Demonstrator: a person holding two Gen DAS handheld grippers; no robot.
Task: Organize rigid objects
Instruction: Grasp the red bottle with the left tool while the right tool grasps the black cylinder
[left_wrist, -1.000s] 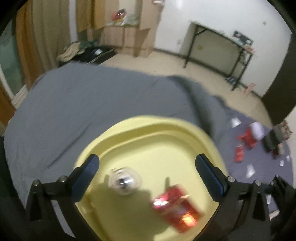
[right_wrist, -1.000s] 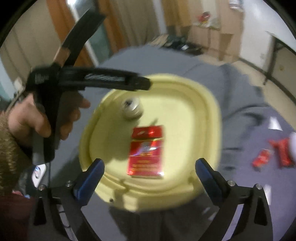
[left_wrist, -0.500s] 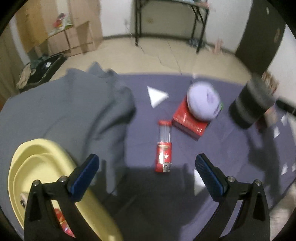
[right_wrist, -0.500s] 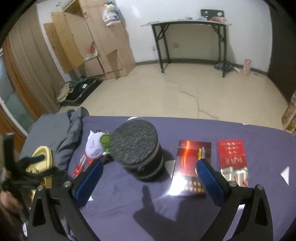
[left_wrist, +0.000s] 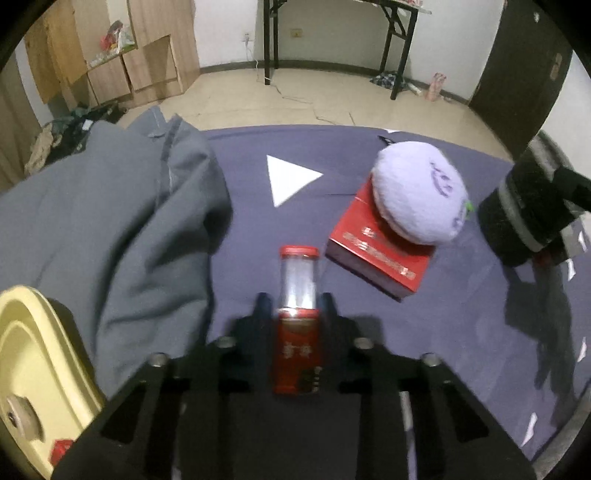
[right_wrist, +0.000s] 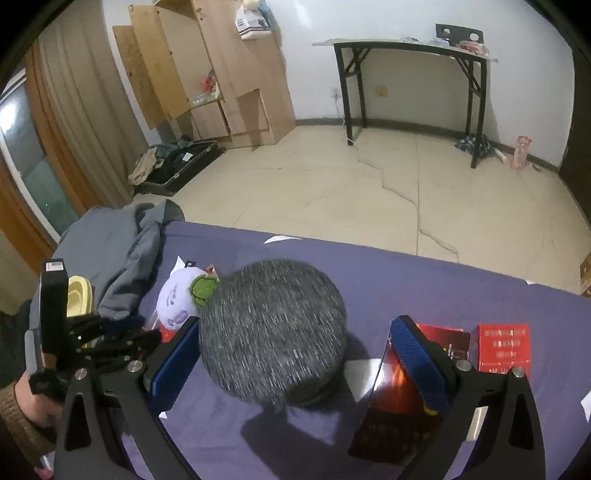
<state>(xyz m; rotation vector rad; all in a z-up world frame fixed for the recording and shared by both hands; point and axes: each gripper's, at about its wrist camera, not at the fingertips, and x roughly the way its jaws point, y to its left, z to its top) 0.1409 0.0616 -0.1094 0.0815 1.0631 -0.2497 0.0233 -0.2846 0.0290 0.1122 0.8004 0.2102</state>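
Your left gripper (left_wrist: 293, 306): matte black plastic frame, triangular cut-outs, round silver screws along the arms, dark blue fingers (left_wrist: 263, 306). Your right gripper (right_wrist: 295, 358): same black frame, silver screws, textured blue pads on the fingers (right_wrist: 419, 363). Left gripper's handle carries a white barcode sticker. You wear a brown knit sleeve (right_wrist: 16, 417).

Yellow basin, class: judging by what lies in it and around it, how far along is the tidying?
Done: the yellow basin already holds a small red item. In hand: the left gripper has just closed on the red bottle; the right gripper straddles the grey cylinder, not pinching. Left: red boxes.
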